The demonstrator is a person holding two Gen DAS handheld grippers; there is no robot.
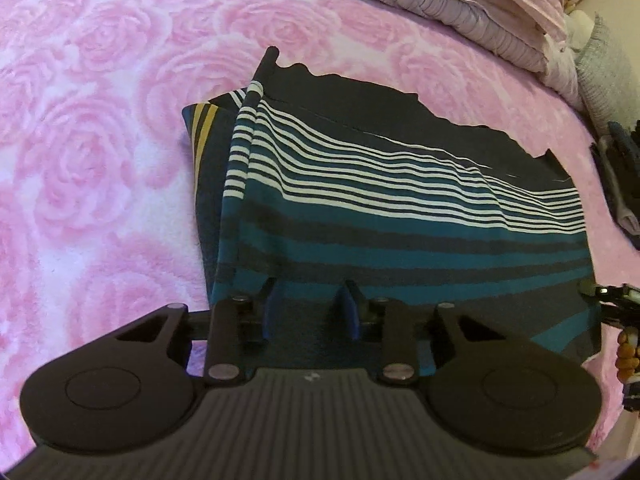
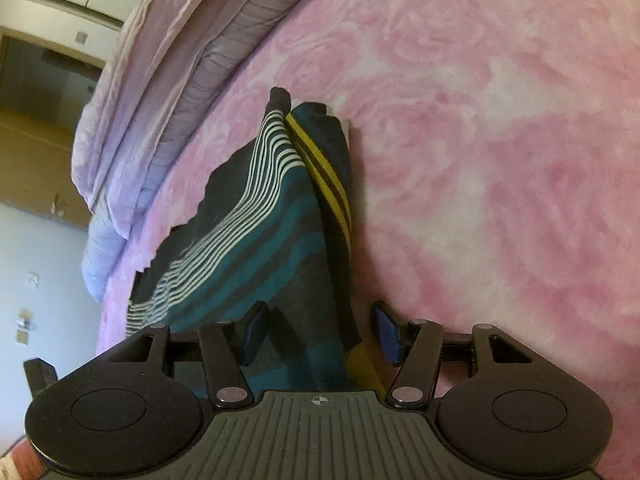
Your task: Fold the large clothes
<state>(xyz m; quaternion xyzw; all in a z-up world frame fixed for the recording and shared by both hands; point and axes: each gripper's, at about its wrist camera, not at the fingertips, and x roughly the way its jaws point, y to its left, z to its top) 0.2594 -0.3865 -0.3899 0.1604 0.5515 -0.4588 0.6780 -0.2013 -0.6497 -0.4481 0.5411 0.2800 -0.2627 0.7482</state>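
Note:
A folded striped garment, dark navy with teal, white and yellow bands, lies on a pink rose-patterned blanket. My left gripper hovers open over the garment's near edge, and the cloth lies flat under and between its blue pads. In the right wrist view the same garment runs away from me, with its yellow-striped layer on the right. My right gripper stands wide open astride the garment's near end. Whether the pads touch the cloth is unclear.
Folded lilac and pale pink bedding is stacked along the far edge of the blanket, seen again as bedding at left. Dark items lie at the right edge. A beaded bracelet shows nearby. A room wall and doorway lie beyond.

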